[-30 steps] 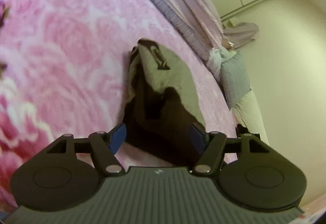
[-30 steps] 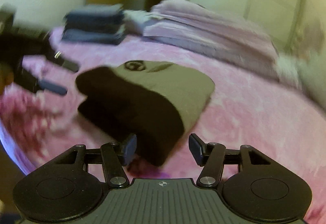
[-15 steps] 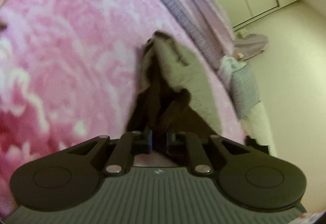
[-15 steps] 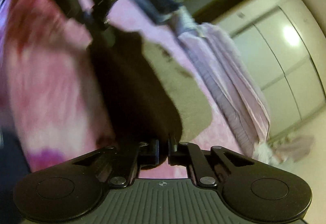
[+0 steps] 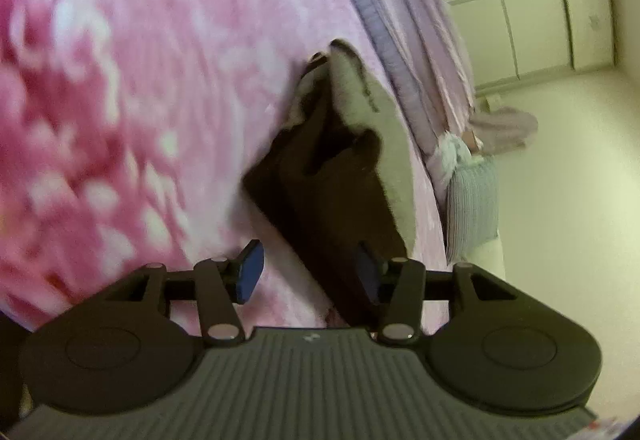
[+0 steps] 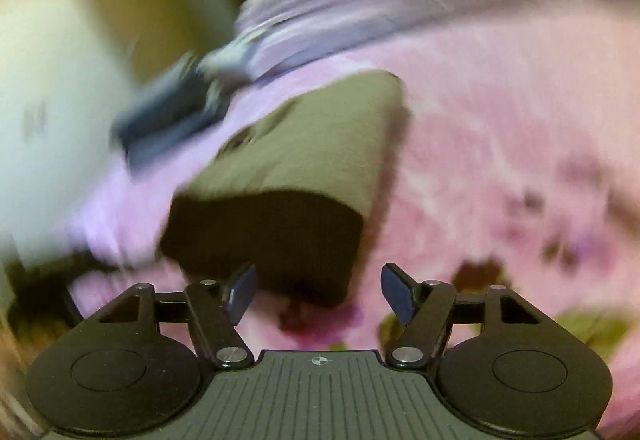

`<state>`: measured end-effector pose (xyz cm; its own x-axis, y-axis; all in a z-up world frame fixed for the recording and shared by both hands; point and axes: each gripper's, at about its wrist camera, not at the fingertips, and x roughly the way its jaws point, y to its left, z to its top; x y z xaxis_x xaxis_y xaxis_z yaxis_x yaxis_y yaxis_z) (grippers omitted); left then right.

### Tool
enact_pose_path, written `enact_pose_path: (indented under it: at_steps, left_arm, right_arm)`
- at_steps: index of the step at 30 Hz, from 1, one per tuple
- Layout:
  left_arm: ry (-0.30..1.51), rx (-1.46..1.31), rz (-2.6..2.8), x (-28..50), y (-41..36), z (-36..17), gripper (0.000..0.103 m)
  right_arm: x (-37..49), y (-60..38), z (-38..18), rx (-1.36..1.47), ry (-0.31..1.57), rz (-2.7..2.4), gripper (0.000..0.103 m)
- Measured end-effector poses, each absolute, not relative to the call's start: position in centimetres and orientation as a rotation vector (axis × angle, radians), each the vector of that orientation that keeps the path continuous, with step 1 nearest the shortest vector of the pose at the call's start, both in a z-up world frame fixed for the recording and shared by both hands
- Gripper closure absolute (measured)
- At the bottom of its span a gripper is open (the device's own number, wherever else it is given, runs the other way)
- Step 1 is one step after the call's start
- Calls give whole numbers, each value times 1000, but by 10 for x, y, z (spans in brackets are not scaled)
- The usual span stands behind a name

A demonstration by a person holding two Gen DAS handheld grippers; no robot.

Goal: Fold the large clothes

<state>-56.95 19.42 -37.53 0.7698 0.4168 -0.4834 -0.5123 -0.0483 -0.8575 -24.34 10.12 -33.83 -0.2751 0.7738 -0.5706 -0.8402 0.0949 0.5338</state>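
Observation:
A folded garment [image 5: 340, 176], olive on top and dark brown along its folded edge, lies on the pink flowered bedspread [image 5: 160, 80]. My left gripper [image 5: 309, 274] is low at its near corner, jaws opening. The corner lies between the blue pads against the right one; the left pad stands off it. In the blurred right wrist view the same garment [image 6: 304, 160] lies just ahead. My right gripper [image 6: 319, 292] is opening wide, the dark folded edge reaching in by the left pad, with nothing pressed.
A folded lilac quilt [image 5: 404, 32] runs along the far side of the bed. A stack of dark blue folded clothes [image 6: 168, 116] sits behind the garment. A grey pillow [image 5: 472, 208] and wardrobe doors [image 5: 532, 20] lie past the bed's edge.
Half a second ago both grippers were shut on the garment's dark edge. Both have since opened and let it go, and the right wrist view has rolled back towards level.

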Motion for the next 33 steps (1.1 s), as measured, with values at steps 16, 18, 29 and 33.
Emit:
enact_pose_path:
  at_steps: [16,18,29,33]
  left_arm:
    - [24,-1327,868,-559,226,-364,89]
    - [19,-1258,912,-578,226,-354,89]
    - [45,-1321,877,-614,201,-373,56]
    - [15,-1326,852,-601,198,-379,55]
  right_arm:
    - [-236,138,-379,342,1431,1444,85]
    - [-263,139,-373,332,1456,1479,85]
    - [-235,145,-360,251,1368,1446,25]
    - [-182,166,-373,378,1396,1360,23]
